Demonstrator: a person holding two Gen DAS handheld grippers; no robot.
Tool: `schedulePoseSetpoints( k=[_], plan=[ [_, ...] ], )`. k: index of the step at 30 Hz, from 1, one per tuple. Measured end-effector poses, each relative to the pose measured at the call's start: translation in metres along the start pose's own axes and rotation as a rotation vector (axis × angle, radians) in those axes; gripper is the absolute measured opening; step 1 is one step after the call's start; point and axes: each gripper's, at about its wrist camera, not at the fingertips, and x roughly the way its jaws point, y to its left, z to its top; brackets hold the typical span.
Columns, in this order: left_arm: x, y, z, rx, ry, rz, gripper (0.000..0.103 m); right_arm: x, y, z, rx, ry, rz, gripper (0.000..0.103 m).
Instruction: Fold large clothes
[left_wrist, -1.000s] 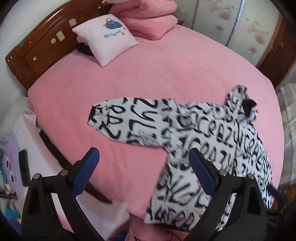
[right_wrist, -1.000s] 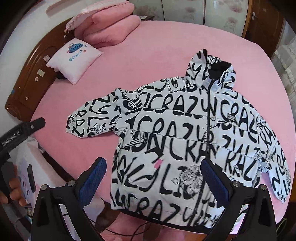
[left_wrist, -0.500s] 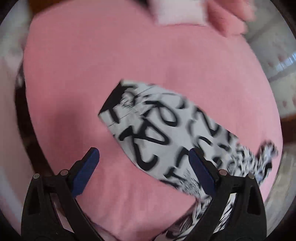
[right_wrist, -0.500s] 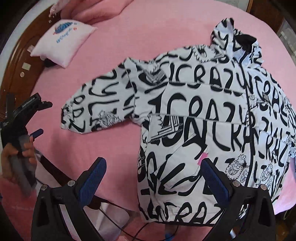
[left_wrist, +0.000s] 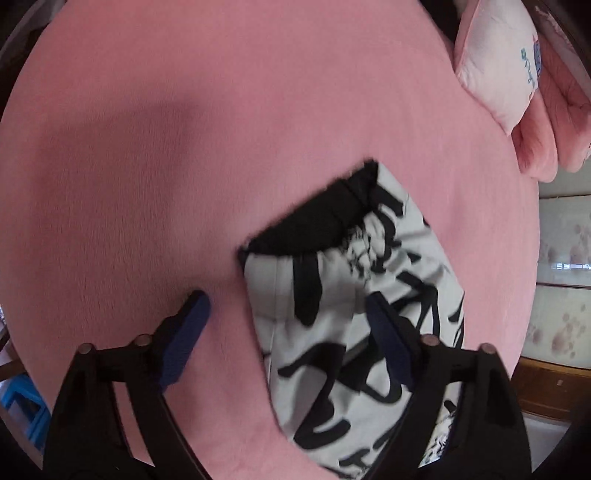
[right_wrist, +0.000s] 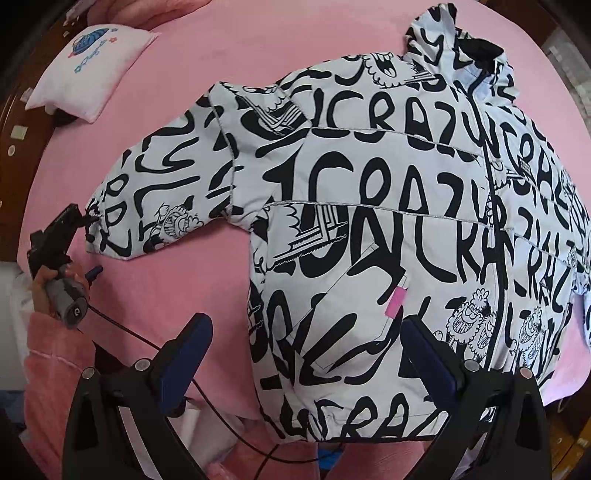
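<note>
A white hooded jacket (right_wrist: 369, 221) printed with black lettering lies spread face up on the pink bed (right_wrist: 177, 280). In the left wrist view, its sleeve end (left_wrist: 332, 295) with a black cuff lining (left_wrist: 314, 225) lies between the fingers of my left gripper (left_wrist: 286, 317). The jaws are closing, and the pads are not pressing the cloth. The right wrist view shows that same gripper (right_wrist: 79, 218) at the cuff, held by a hand (right_wrist: 46, 284). My right gripper (right_wrist: 308, 339) hangs open over the jacket's lower front, near a pink tag (right_wrist: 395, 301).
A white cushion (right_wrist: 88, 62) lies near the wooden headboard (right_wrist: 14, 122). Pink folded bedding (left_wrist: 554, 110) sits beside the cushion (left_wrist: 495, 62). A black cable (right_wrist: 147, 339) runs across the bed's near edge. Flowered wardrobe doors (left_wrist: 565, 258) stand beyond the bed.
My left gripper dropped down to the sleeve cuff, rolled, and its jaws narrowed. My right gripper sank closer to the jacket's lower front.
</note>
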Motion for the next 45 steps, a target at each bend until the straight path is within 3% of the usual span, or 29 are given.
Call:
schedulePoseSetpoints(
  k=[2,3,6,9,16,26,30,35,39,45],
  plan=[
    [0.000,-0.001,-0.001,0.007,-0.042,-0.022,0.058,0.000,-0.007,0.003,0.010,-0.022,-0.018,0.103],
    [-0.001,-0.003,-0.004,0.020,-0.065,-0.033,0.040,0.000,-0.009,0.004,0.018,-0.030,-0.022,0.103],
    [-0.003,-0.011,-0.012,0.056,-0.103,-0.038,0.022,-0.002,-0.021,0.005,0.056,-0.050,-0.013,0.103],
    [-0.019,-0.022,-0.028,0.063,-0.171,-0.075,0.016,-0.004,-0.033,0.002,0.083,-0.060,0.003,0.103],
    [-0.091,-0.063,-0.087,0.177,-0.336,-0.269,0.014,-0.018,-0.067,-0.014,0.104,-0.117,0.062,0.103],
    [-0.197,-0.167,-0.231,0.439,-0.438,-0.514,0.014,-0.060,-0.160,-0.015,0.146,-0.246,0.117,0.103],
    [-0.237,-0.210,-0.300,0.533,-0.422,-0.596,0.014,-0.076,-0.205,-0.010,0.184,-0.288,0.132,0.103],
    [-0.259,-0.266,-0.411,0.667,-0.396,-0.646,0.014,-0.091,-0.264,-0.009,0.237,-0.322,0.139,0.103],
    [-0.255,-0.306,-0.501,0.777,-0.336,-0.673,0.014,-0.095,-0.307,-0.011,0.292,-0.332,0.154,0.103],
    [-0.226,-0.350,-0.641,0.910,-0.168,-0.670,0.014,-0.098,-0.371,-0.016,0.366,-0.360,0.113,0.103]
  ],
)
